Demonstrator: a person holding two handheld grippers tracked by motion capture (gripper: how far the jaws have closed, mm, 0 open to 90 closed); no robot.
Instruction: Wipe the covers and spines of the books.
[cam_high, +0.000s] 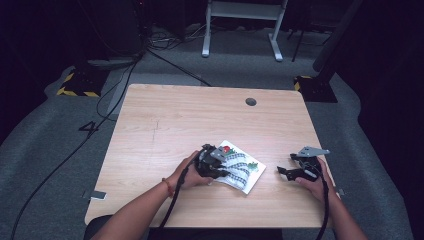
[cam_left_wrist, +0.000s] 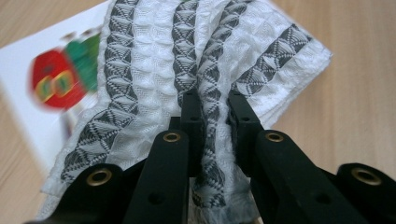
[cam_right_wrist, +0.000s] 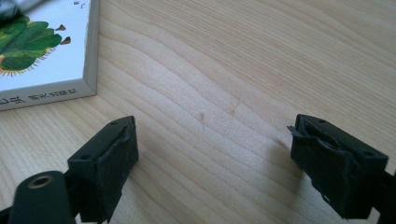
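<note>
Here the left gripper (cam_left_wrist: 215, 109) pinches a fold of the white waffle-weave cloth with grey patterned stripes (cam_left_wrist: 154, 74) lying on the white picture book (cam_high: 250, 167), probably to drag it off, while the right gripper (cam_right_wrist: 212, 161) waits wide open.

On the one wooden table (cam_high: 165, 125) there is one white book (cam_high: 256, 165) with a red and green picture on its cover, and one white cloth (cam_left_wrist: 154, 70) with grey patterned stripes lies on it. Two hand-held grippers are there, the left gripper (cam_left_wrist: 215, 114) and the right gripper (cam_right_wrist: 212, 154), each with two black jaws. One round hole (cam_high: 251, 102) shows in the tabletop near its far edge.
</note>
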